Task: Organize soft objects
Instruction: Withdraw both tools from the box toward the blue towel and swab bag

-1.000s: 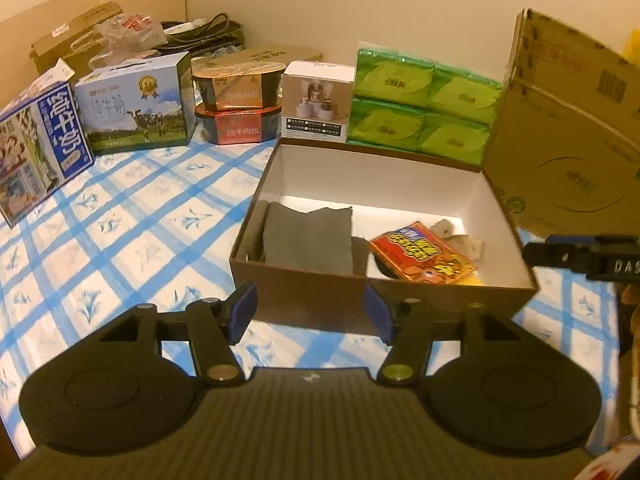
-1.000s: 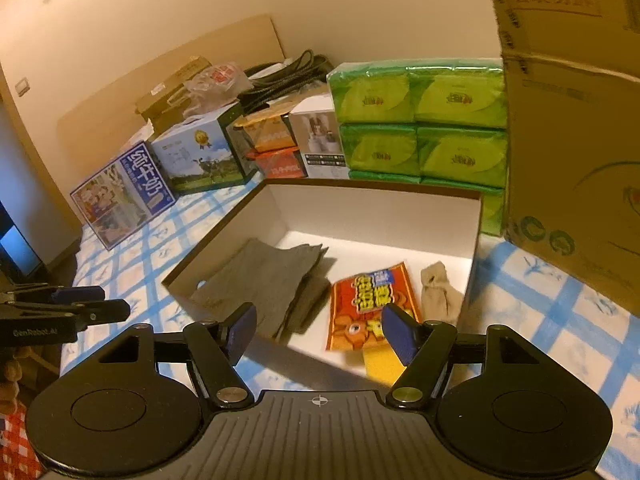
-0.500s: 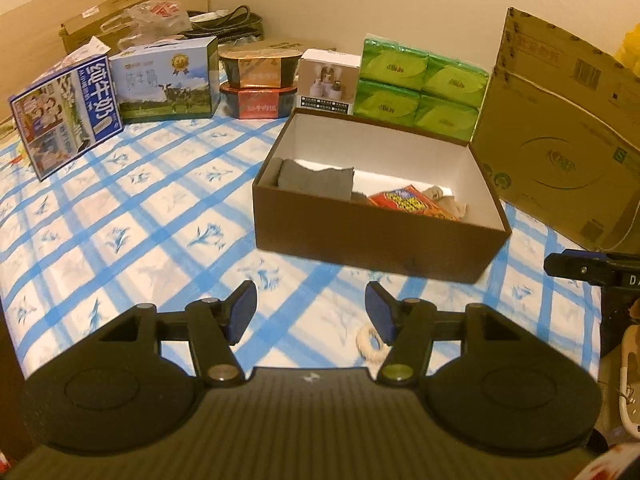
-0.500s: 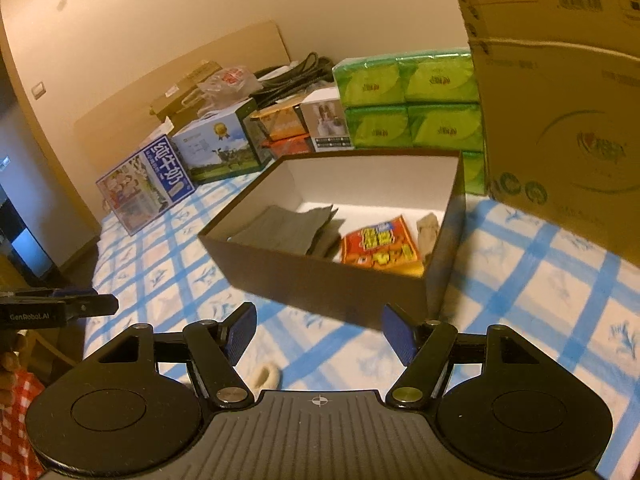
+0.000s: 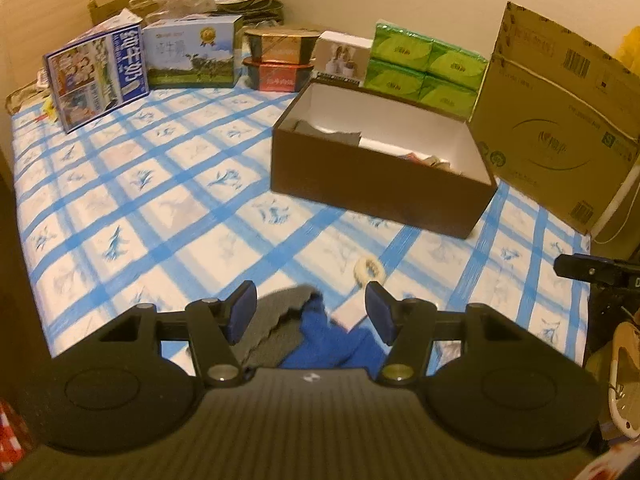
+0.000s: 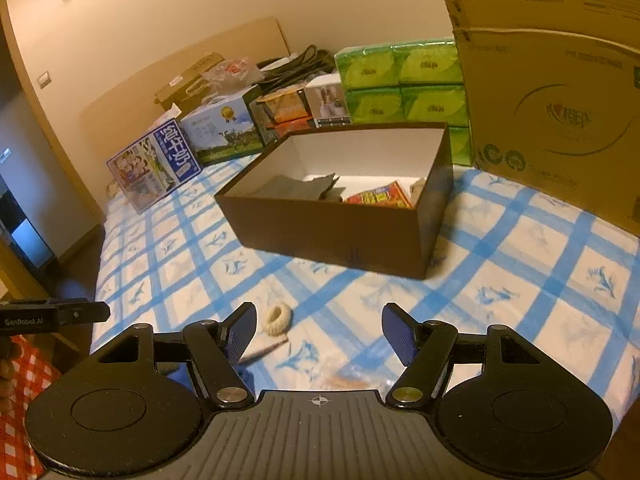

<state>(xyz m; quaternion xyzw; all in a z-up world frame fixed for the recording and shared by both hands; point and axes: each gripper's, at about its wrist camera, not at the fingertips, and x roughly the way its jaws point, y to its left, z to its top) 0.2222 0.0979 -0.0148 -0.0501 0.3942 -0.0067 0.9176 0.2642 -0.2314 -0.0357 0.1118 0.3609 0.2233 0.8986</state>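
Note:
A brown open box stands on the blue checked bed. It holds a grey cloth, a red packet and a beige sock. My left gripper is open above a grey cloth and a blue cloth at the near edge. A cream hair tie lies on the bed ahead of both grippers. My right gripper is open and empty, above the bed near the hair tie.
Milk cartons, stacked food tubs, a white box and green tissue packs line the far side. A large cardboard box stands right of the brown box. A small white card lies by the blue cloth.
Both grippers have pulled back from over the brown box toward the near edge of the bed. The hair tie and the grey and blue cloths have come into view. Both stay open.

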